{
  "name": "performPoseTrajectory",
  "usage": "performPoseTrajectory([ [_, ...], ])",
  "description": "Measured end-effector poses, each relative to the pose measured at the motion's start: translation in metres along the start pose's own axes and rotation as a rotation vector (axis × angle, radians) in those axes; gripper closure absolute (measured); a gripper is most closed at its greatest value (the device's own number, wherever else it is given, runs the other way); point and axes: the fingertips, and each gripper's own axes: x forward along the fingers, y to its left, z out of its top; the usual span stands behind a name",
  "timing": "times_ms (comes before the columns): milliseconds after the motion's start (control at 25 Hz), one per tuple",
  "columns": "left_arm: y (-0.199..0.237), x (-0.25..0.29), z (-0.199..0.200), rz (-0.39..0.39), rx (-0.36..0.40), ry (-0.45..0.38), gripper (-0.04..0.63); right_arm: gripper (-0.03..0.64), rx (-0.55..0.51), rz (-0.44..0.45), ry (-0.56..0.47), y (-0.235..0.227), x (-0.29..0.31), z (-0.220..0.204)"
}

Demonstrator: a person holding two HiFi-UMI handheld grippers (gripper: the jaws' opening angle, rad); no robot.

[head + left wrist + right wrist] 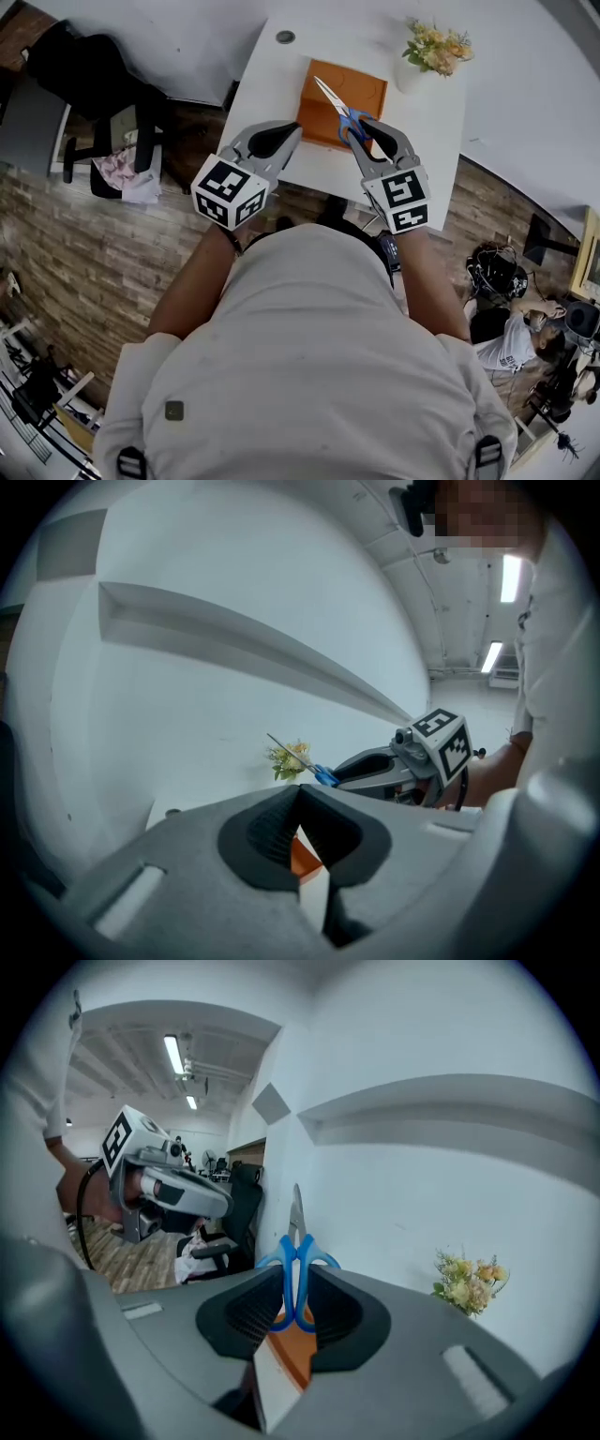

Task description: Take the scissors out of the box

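- Scissors, blue-handled, show at upper centre of the head view, over the orange box, seemingly lifted clear, with the blades pointing upper left.
- Right gripper: jaws clamp the blue handles.
- Left gripper: jaws closed on nothing, at the box's left edge.
- The box lies on the white table, with flowers at upper right.

white bench in the upper centre, orange box on its middle, potted flowers at its upper right corner
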Motion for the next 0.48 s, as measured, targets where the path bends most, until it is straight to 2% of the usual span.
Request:
performPoseTrajectory([
  [240, -0.003, -0.017, 0.006, -0.028, 0.004, -0.015, 0.591, 0.52, 0.09, -0.04, -0.095, 0.008, -0.025, 0.024],
  [480, -0.009, -0.031, 0.006, -0.072, 0.0, -0.018, 0.591, 0.52, 0.143, -0.092, -0.12, 0.015, -0.044, 0.03],
])
